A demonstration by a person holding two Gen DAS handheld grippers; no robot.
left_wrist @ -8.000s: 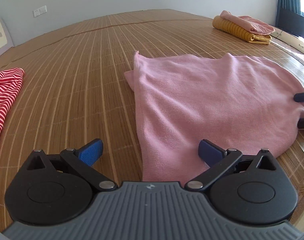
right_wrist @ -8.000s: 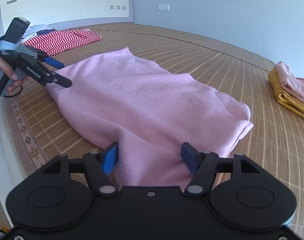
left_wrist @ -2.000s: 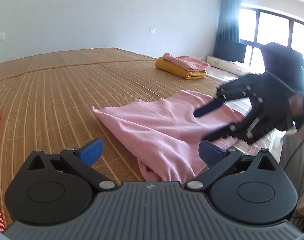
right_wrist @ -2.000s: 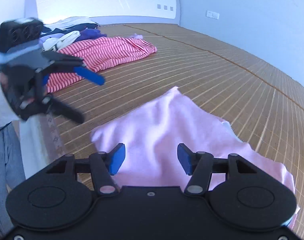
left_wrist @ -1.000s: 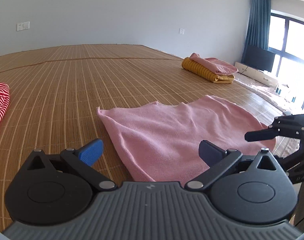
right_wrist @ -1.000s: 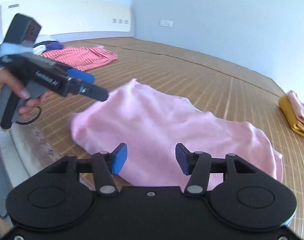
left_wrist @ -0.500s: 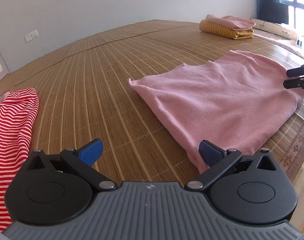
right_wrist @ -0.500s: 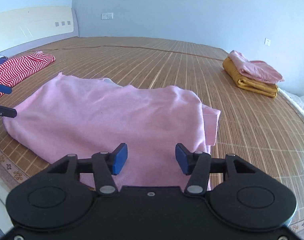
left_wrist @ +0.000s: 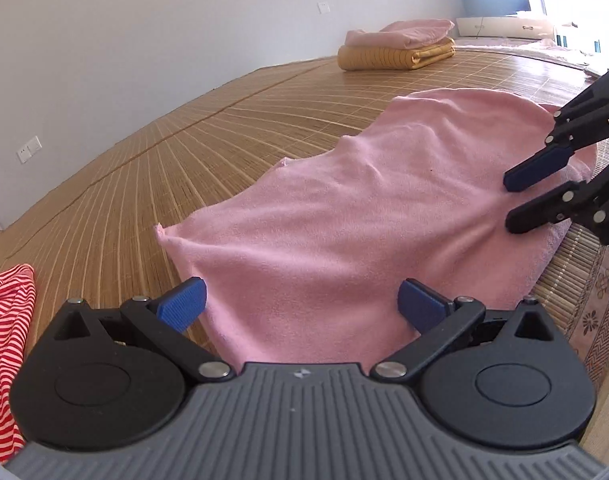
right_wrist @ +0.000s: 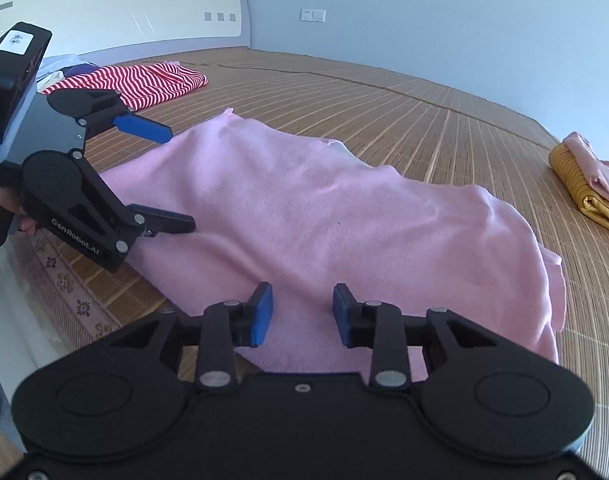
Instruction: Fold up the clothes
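A bamboo mat (left_wrist: pixel 208 152) covered the bed. The left gripper (left_wrist: pixel 300 306) gaped wide and the right gripper (right_wrist: pixel 302 314) stood narrowly parted, both over the pink garment (right_wrist: pixel 324 208) spread along the mat's near edge.

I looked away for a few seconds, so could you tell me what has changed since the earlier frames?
Both grippers, left gripper and right gripper, came back to the near edge of the pink garment, jaws open, gripping nothing. The garment looks re-laid. The striped garment and folded stack stayed put.
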